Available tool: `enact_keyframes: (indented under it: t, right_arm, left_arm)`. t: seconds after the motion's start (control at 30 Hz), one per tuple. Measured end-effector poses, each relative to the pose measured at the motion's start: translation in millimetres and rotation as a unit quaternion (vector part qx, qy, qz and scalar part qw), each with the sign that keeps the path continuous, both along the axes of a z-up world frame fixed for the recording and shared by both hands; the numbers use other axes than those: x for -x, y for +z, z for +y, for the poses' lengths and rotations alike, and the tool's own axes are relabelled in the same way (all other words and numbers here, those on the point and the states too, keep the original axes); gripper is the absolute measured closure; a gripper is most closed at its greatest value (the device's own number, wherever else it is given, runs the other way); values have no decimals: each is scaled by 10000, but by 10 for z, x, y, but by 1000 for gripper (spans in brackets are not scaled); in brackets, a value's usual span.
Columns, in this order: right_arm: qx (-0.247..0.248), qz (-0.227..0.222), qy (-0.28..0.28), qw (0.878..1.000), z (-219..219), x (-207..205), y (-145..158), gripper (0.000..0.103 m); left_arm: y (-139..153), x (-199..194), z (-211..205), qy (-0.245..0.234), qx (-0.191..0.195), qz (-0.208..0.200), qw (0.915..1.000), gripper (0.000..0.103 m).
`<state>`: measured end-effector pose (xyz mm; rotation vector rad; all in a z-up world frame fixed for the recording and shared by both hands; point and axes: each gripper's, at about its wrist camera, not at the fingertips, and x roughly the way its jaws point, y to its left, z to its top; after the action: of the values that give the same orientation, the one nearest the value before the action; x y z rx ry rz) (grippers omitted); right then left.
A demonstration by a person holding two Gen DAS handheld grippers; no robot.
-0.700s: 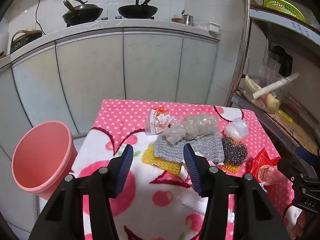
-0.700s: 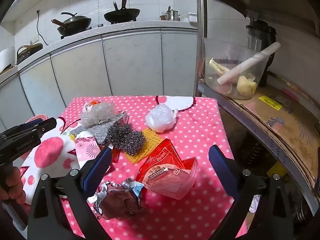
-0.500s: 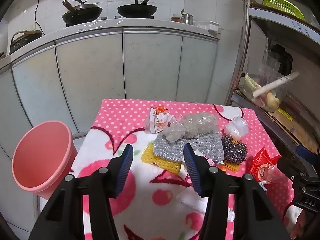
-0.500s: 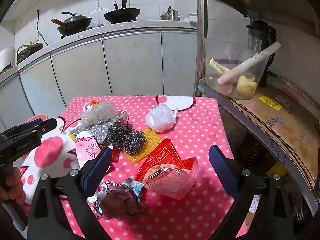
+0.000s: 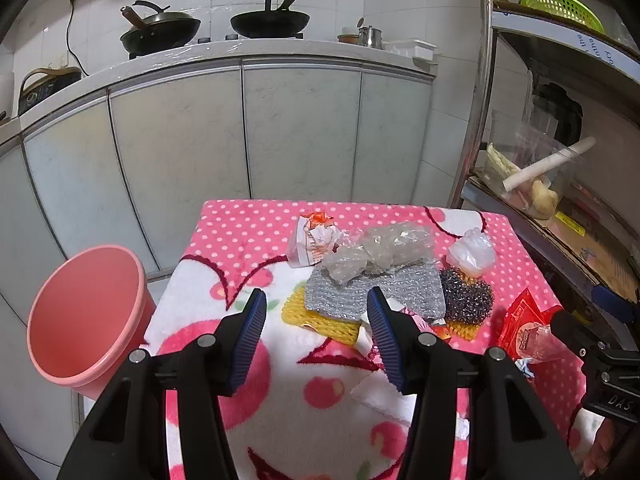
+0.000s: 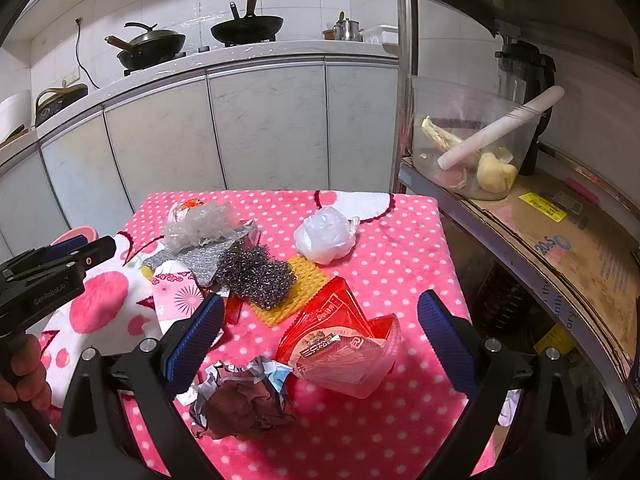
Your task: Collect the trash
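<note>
Trash lies scattered on a pink polka-dot cloth (image 6: 400, 240): a red snack wrapper (image 6: 340, 344), a crumpled brown-and-foil wad (image 6: 240, 400), a white plastic ball (image 6: 326, 234), clear crumpled plastic (image 5: 380, 248), an orange-white wrapper (image 5: 314, 238) and a pink printed paper (image 6: 178, 294). A pink bin (image 5: 84, 312) stands on the floor left of the table. My left gripper (image 5: 316, 340) hovers open over the near-left cloth, nothing between its fingers. My right gripper (image 6: 320, 336) is open wide above the red wrapper, not touching it.
A steel scourer (image 6: 256, 272), a silver cloth (image 5: 376, 292) and a yellow mesh pad (image 5: 320, 316) lie among the trash. A metal shelf (image 6: 520, 248) with a clear tub (image 6: 468, 140) borders the table's right side. Grey cabinets (image 5: 296, 132) with woks stand behind.
</note>
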<state>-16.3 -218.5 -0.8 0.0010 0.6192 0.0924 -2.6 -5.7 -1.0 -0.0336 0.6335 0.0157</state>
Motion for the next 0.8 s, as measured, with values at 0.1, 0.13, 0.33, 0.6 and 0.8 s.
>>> enact_keyframes:
  t: [0.1,0.13,0.33,0.6,0.8]
  right_arm:
    - [2,-7,3,10000,-2,1,8,5]
    - [8,-3,7,10000,-5,-5,12,5]
    - [8,7,6,10000,2,-8,5,5]
    - [15,8,10,10000,-3,-17,9,5]
    - [17,9,9,10000,-6,-17,11,5]
  left_arm:
    - [5,-1,-8,-16,-12,4,10000,51]
    - [8,0,-7,-17,-6,0,10000,51]
    - [7,5,-4,-21,-2,-3,10000,51]
    - [10,11,-4,-24,11,-1,10000,51]
    - [13,16,4,-25,19,-9,10000,51]
